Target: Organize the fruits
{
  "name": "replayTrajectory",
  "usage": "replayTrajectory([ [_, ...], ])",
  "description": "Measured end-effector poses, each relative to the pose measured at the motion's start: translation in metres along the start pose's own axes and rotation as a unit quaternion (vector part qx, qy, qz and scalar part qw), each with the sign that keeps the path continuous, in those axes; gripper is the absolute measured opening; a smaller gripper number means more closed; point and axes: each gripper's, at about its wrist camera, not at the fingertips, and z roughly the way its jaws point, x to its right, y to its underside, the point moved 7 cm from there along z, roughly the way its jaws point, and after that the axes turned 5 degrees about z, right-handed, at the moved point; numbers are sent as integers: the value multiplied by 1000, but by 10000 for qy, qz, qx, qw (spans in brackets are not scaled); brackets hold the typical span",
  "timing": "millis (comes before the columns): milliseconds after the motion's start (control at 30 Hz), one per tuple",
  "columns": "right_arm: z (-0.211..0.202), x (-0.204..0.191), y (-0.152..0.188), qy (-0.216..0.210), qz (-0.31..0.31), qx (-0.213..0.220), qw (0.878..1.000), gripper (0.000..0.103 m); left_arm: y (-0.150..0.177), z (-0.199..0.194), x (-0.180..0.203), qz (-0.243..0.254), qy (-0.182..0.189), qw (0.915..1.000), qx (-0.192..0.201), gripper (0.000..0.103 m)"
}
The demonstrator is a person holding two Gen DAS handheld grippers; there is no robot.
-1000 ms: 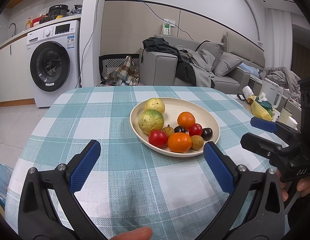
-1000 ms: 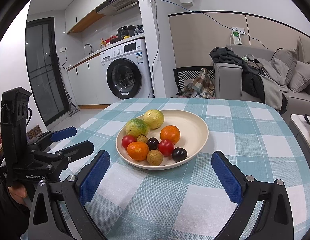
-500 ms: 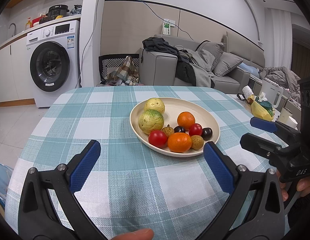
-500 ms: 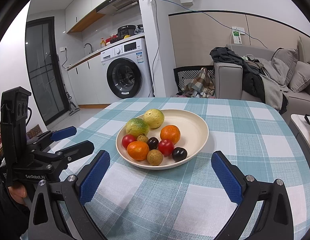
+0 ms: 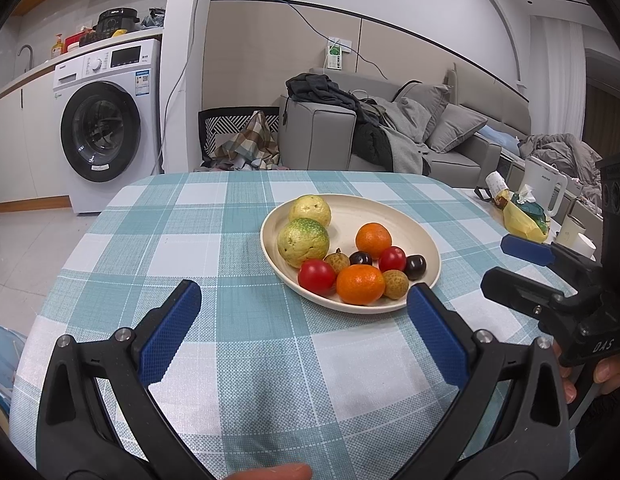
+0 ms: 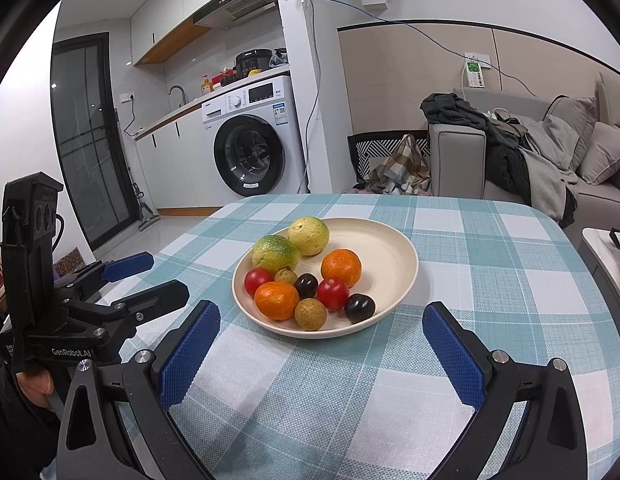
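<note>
A cream plate [image 5: 394, 216] [image 6: 390, 256] stands on the checked tablecloth and holds several fruits: two yellow-green guavas [image 5: 303, 239] [image 6: 274, 253], two oranges [image 5: 360, 284] [image 6: 276, 300], two red tomatoes [image 5: 316, 277] [image 6: 332, 293], dark plums [image 6: 360, 308] and small brown longans [image 6: 310, 313]. My left gripper [image 5: 303, 294] is open and empty, short of the plate's near left rim. My right gripper [image 6: 322, 314] is open and empty, just before the plate's near rim. Each gripper shows in the other's view, the right [image 5: 522, 260], the left [image 6: 149, 276].
The teal checked table [image 5: 229, 240] ends in rounded edges. A side table at the right holds a kettle [image 5: 544, 190], a yellow bag [image 5: 524, 222] and cups. A washing machine [image 6: 249, 148] and a grey sofa [image 5: 390, 136] stand beyond the table.
</note>
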Motion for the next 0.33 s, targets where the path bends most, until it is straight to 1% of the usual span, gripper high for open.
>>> replayTrajectory([
  [333, 0, 0, 0, 4, -19, -10, 10000, 103, 0, 0, 0, 3, -4, 10000, 2, 103],
])
